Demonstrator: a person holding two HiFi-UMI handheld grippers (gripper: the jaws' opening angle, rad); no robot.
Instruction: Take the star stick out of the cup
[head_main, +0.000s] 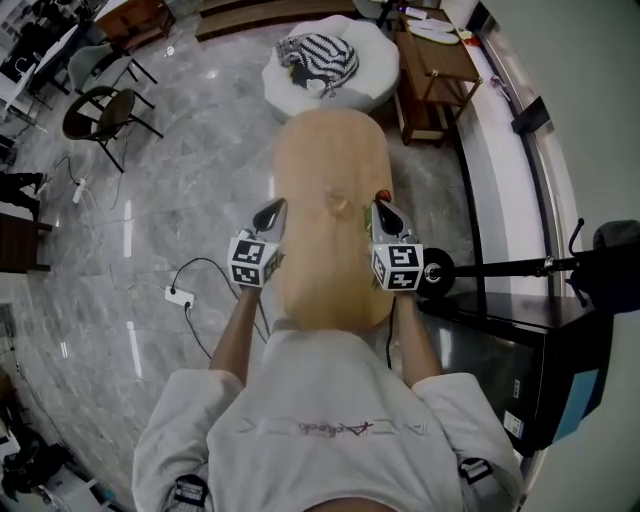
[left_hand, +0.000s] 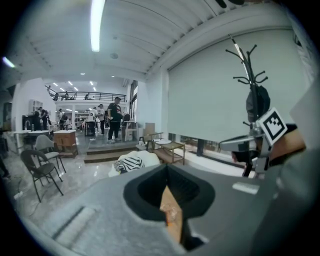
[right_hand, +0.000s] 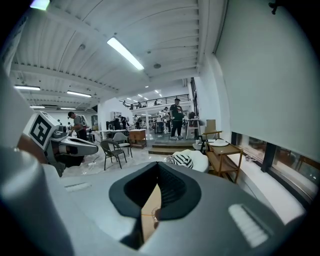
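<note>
Marble flooring surrounds a long wooden table (head_main: 330, 150). On it a small clear cup (head_main: 337, 203) stands between and just ahead of both clenched, empty claws, slightly nearer the right gripper (head_main: 384, 209) than the left gripper (head_main: 272, 209). The star stick is too small to make out.

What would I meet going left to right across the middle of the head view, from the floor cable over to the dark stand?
white power strip → left gripper → cup on the wooden table → right gripper → black pole
</note>
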